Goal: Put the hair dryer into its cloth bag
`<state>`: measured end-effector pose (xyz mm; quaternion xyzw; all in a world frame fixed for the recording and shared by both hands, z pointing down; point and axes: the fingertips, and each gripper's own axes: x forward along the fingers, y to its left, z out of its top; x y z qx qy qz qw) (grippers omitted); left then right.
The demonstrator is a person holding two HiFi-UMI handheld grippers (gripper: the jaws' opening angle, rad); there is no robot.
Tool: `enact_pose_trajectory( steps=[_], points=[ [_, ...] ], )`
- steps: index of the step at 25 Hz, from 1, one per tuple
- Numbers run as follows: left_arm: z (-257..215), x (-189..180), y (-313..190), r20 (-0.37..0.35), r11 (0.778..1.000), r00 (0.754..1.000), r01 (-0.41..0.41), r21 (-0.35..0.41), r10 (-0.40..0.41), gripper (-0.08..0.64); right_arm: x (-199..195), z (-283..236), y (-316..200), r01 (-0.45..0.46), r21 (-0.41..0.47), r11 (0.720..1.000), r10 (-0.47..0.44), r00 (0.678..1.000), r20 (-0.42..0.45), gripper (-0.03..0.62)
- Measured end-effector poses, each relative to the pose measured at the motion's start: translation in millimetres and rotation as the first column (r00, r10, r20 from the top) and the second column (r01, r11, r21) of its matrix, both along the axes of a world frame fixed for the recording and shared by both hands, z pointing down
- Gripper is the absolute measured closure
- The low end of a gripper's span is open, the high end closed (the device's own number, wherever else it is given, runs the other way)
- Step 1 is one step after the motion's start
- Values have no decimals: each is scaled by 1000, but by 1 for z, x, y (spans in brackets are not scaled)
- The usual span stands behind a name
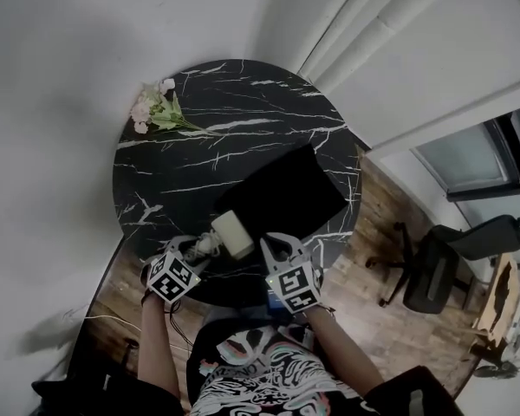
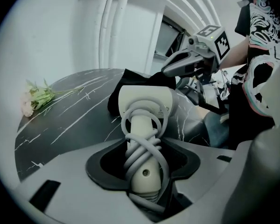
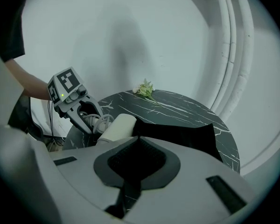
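Note:
A cream hair dryer (image 1: 232,232) with its grey cord wound round the handle (image 2: 141,158) hangs just above the near edge of the round black marble table (image 1: 182,172). My left gripper (image 1: 193,248) is shut on that handle, and the dryer's head (image 2: 147,105) points toward the black cloth bag (image 1: 286,193) lying on the table. My right gripper (image 1: 282,245) is shut on the bag's near edge, with black cloth (image 3: 177,134) caught between its jaws. In the right gripper view the dryer's head (image 3: 116,126) touches the bag's left corner, with the left gripper (image 3: 86,115) behind it.
A small bunch of pink flowers (image 1: 156,107) lies at the table's far left edge. White pipes run up the wall behind. A black office chair (image 1: 451,258) stands on the wooden floor to the right of the table.

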<state>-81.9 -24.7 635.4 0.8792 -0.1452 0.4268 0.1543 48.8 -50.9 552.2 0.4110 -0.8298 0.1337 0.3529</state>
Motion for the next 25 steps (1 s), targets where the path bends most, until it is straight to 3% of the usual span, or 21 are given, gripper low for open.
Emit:
enact_pose_trajectory(
  steps=[8,15,21,25],
  points=[
    [5,26,5,-7,999,1000,-20,-28,20,341,-4,2,8,16,3,1000,-16,1000,-9,569],
    [10,46,-11,-15,998,998,62,-22,-62,341,-6,2,13,54,-6,999,-54,999,-4,569],
    [27,45,-20,108,993,994,17,121,-30,330,-2,1,9,30,-18,999,-30,999,32,569],
    [29,35,-20,105,985,992,59,163,-77,271,1,2,7,20,-23,1000,-19,999,44,569]
  ],
)
